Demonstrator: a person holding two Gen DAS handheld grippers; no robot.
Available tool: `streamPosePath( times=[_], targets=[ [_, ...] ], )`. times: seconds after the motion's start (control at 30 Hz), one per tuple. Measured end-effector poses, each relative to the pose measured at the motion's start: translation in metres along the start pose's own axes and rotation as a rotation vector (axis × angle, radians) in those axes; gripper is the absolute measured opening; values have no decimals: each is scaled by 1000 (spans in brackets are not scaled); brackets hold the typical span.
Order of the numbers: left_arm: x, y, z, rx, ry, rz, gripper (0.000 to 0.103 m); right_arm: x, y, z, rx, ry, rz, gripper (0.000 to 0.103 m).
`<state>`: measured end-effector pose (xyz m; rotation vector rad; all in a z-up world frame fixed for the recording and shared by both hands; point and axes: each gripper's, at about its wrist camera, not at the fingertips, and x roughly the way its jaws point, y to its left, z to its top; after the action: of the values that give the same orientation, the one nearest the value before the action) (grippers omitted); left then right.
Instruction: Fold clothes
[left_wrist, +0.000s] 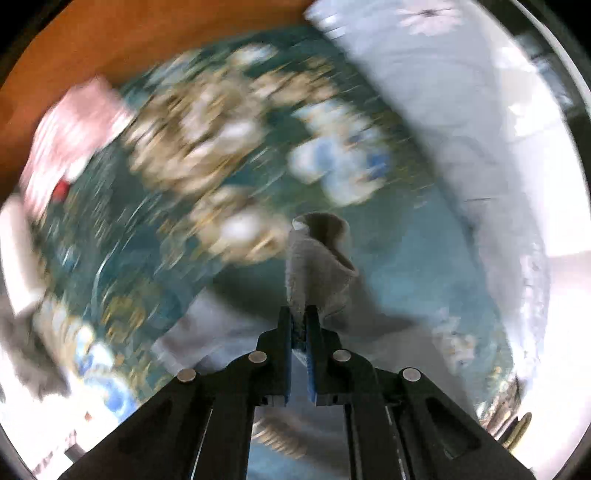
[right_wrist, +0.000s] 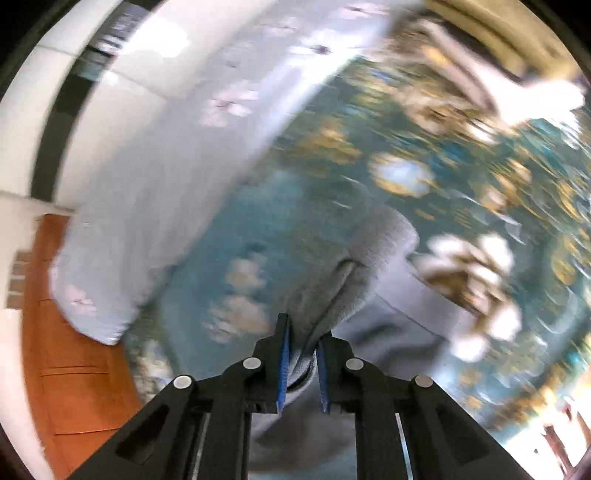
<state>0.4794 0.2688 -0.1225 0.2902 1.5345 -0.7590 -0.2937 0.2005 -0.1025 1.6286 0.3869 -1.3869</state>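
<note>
The left gripper (left_wrist: 299, 314) pinches a grey garment (left_wrist: 317, 258) above the floral bedspread (left_wrist: 221, 147); the right gripper (right_wrist: 304, 334) clamps its ribbed hem. To fold well, keep both grips tight, hands level, and the edge taut before laying it over.

Grey garment pinched at two places

A soft grey garment (left_wrist: 317, 266) of ribbed, fleecy cloth; one bunched fold stands up between the left pads; another edge (right_wrist: 354, 280) is clamped at the right; the rest hangs over the bed.
</note>
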Motion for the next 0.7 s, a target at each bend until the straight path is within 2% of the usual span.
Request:
streamPosePath(
  times=[0.1,0.2,0.33,0.47,0.5,0.57,0.6,0.63,0.67,0.7],
  targets=[
    [39,36,-24,-77,68,108,6,39,-56,-28,155,110,-115,14],
    [54,54,-35,-157,89,121,6,60,-85,-46,248,146,-149,14],
    [57,44,-37,-79,69,188,7,68,-81,-49,185,159,-181,14],
    [75,34,-37,5,96,341,11,73,-82,-46,176,163,-197,18],
    [80,35,-37,9,113,363,15,74,-83,-45,178,162,-200,18],
    [91,38,-37,-10,144,392,34,76,-86,-46,184,156,-210,35],
    [94,41,-37,-34,145,406,38,76,-88,-47,186,150,-220,40],
    [96,43,-37,-57,142,416,47,77,-92,-47,197,139,-220,47],
    [96,47,-37,-86,135,419,54,79,-96,-46,213,127,-213,49],
    [95,51,-38,-125,125,415,57,81,-102,-45,237,115,-199,52]
  ],
)
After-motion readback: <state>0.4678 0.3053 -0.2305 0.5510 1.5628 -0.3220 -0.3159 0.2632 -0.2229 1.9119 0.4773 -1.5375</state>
